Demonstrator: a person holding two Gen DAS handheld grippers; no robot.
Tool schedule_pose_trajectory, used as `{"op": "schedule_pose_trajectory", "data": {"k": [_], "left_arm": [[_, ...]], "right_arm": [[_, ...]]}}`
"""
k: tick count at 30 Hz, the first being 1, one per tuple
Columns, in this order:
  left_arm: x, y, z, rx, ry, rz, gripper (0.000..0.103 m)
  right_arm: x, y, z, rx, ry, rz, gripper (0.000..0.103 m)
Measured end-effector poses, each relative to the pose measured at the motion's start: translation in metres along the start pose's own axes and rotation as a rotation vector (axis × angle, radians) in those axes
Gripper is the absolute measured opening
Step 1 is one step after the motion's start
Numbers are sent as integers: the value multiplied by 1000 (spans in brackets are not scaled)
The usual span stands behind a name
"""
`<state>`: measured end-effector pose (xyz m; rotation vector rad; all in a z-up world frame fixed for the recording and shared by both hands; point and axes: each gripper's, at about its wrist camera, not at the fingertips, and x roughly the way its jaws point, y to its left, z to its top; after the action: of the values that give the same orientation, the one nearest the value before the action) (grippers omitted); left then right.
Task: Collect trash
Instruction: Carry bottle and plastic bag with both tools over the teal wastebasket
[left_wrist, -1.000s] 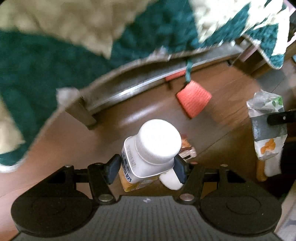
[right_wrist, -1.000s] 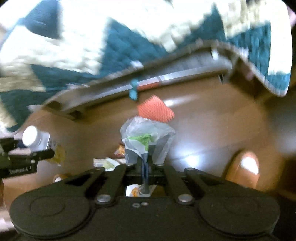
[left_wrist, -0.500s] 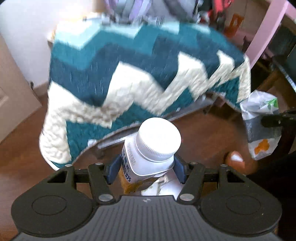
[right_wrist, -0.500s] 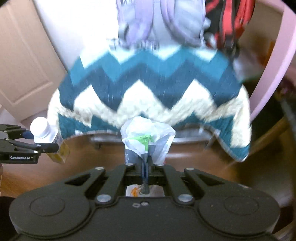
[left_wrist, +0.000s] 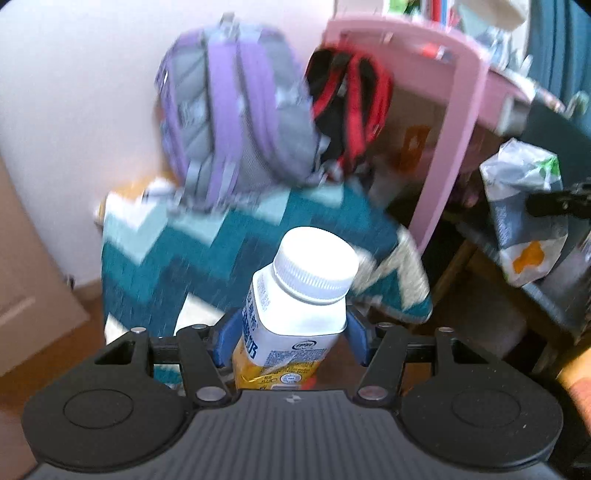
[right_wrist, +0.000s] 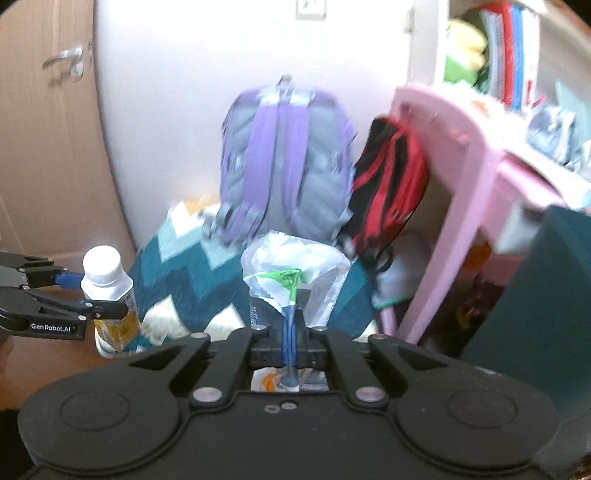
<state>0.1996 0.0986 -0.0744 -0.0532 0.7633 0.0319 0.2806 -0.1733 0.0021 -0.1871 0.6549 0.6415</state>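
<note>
1. The left gripper (left_wrist: 290, 332) pinches a white-capped bottle (left_wrist: 299, 306) between its blue pads.
2. The right gripper (right_wrist: 290, 332) has its fingers pressed together on a crumpled wrapper (right_wrist: 291, 277).
3. Beyond lies a zigzag blanket (left_wrist: 229, 258).
4. Farthest, a purple backpack (right_wrist: 284, 162) leans against the wall.

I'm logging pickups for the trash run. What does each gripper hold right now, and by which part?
The left gripper clamps the white-capped bottle by its body below the cap. The right gripper pinches the crumpled plastic wrapper near its middle.
</note>
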Motion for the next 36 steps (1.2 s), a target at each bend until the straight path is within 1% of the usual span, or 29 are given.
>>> {"op": "schedule_pose_trajectory", "data": {"k": [3, 6, 10, 12, 16, 21, 24, 29, 32, 36], "left_arm": [[-22, -26, 32, 6, -65, -27, 58], [-36, -53, 64, 9, -114, -58, 58], [-52, -91, 109, 30, -187, -102, 58], [-60, -116, 136, 53, -225, -130, 58], [-65, -166, 179, 95, -270, -188, 58], [-58, -231, 220, 130, -297, -283, 58], [-49, -264, 233, 137, -296, -336, 58], [-21, -320, 248, 159, -264, -414, 58], [-5, -348, 251, 176, -241, -442, 57], [14, -381, 253, 200, -214, -461, 57]], "right_arm": [[-24, -21, 17, 15, -56, -24, 1], [-47, -42, 34, 25, -115, -55, 1], [-74, -79, 54, 57, -186, -116, 1], [-84, -98, 60, 73, -205, -152, 1], [-100, -137, 65, 104, -227, -223, 1], [-113, -185, 61, 158, -229, -300, 1], [-119, -213, 54, 186, -221, -343, 1], [-122, -253, 39, 221, -196, -396, 1], [-117, -274, 30, 249, -165, -403, 1], [-102, -293, 18, 264, -97, -391, 1]]}}
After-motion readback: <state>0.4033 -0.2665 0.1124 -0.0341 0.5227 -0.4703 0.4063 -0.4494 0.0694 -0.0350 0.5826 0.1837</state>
